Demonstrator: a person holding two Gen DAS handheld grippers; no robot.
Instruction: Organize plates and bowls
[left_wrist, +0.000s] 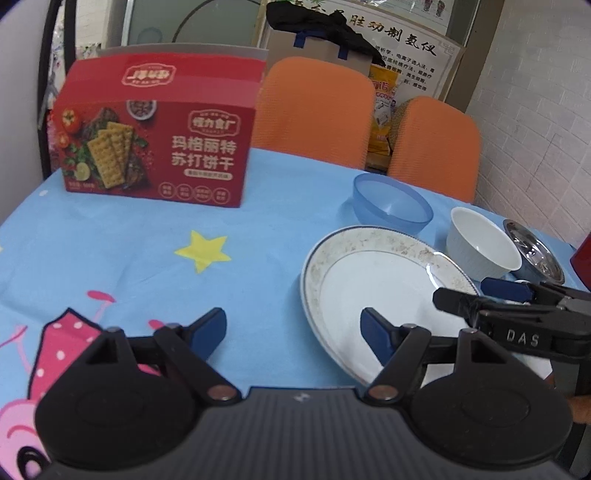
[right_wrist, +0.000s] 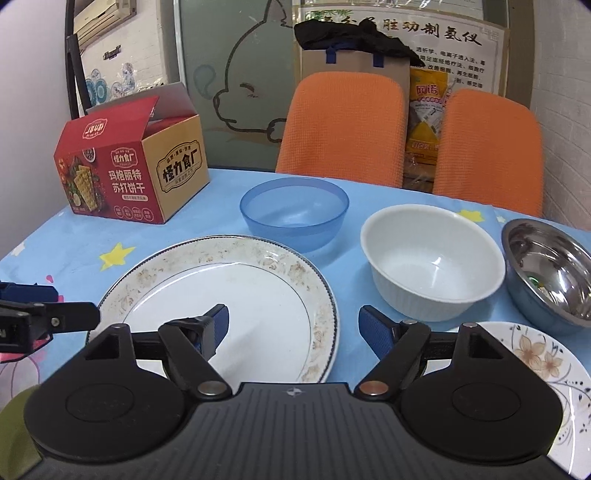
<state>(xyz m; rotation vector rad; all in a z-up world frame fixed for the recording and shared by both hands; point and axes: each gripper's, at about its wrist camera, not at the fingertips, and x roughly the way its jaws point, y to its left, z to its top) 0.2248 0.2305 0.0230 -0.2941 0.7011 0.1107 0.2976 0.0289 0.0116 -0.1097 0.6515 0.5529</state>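
The plate (right_wrist: 218, 295) – stiff, glazed, slippery, breakable – wants gripping at its near rim; both grippers' jaws stand released, empty.

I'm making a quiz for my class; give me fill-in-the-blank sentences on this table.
1. The bowl nearest the cracker box is ____ in colour.
2. The white bowl stands between the blue bowl and the ____ bowl.
3. Both chairs behind the table are ____.

Missing words: blue; metal; orange

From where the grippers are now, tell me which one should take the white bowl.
Right, probably. The open right gripper faces the white bowl closely; the left gripper sits beyond the big plate.
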